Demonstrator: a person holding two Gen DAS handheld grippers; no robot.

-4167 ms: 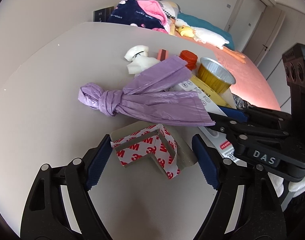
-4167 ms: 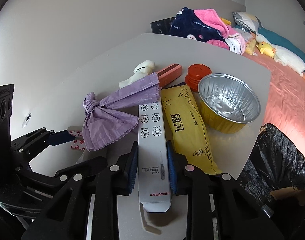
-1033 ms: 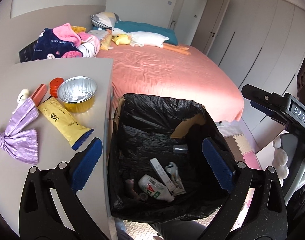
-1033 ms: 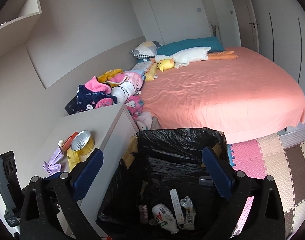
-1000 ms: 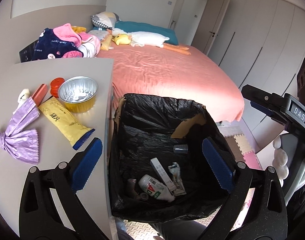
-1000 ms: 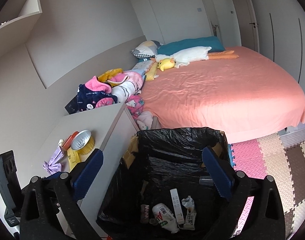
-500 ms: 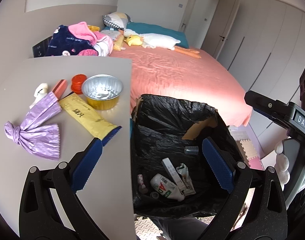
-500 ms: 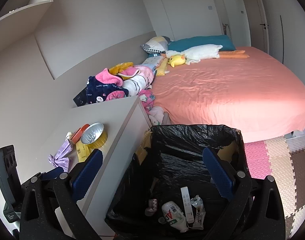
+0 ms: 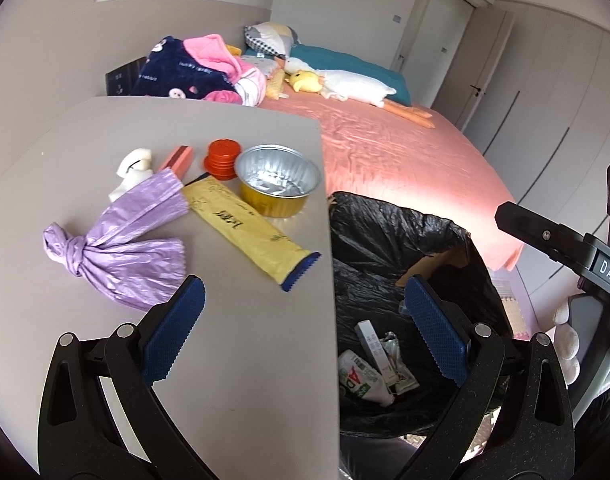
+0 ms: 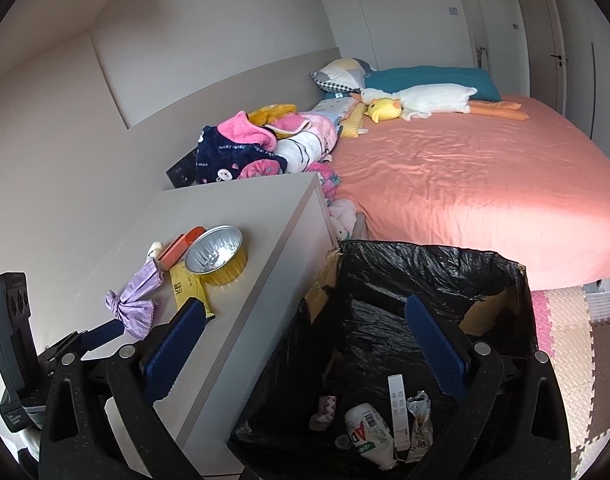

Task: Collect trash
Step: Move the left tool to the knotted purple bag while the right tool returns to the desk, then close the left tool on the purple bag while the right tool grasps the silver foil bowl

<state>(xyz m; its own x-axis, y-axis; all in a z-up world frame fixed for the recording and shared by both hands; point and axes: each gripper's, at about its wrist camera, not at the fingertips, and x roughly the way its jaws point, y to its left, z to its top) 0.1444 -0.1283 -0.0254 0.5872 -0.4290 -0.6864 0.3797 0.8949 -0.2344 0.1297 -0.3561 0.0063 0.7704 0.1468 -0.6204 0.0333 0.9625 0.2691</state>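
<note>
A black-lined trash bin stands beside the grey table. It holds a white box, a bottle and crumpled wrappers. On the table lie a knotted purple bag, a yellow packet, a foil bowl, a red cap, a pink bar and a white wad. My left gripper is open and empty, straddling the table's edge. My right gripper hangs open and empty over the bin.
A bed with a salmon sheet lies behind the bin, with plush toys and piled clothes at its head. Foam floor mats lie to the right. The right gripper's body shows at the left wrist view's right edge.
Both grippers held items on the table 4 seconds ago; those items now lie in the bin. Over the last second the left gripper has swung left, back over the table's edge.
</note>
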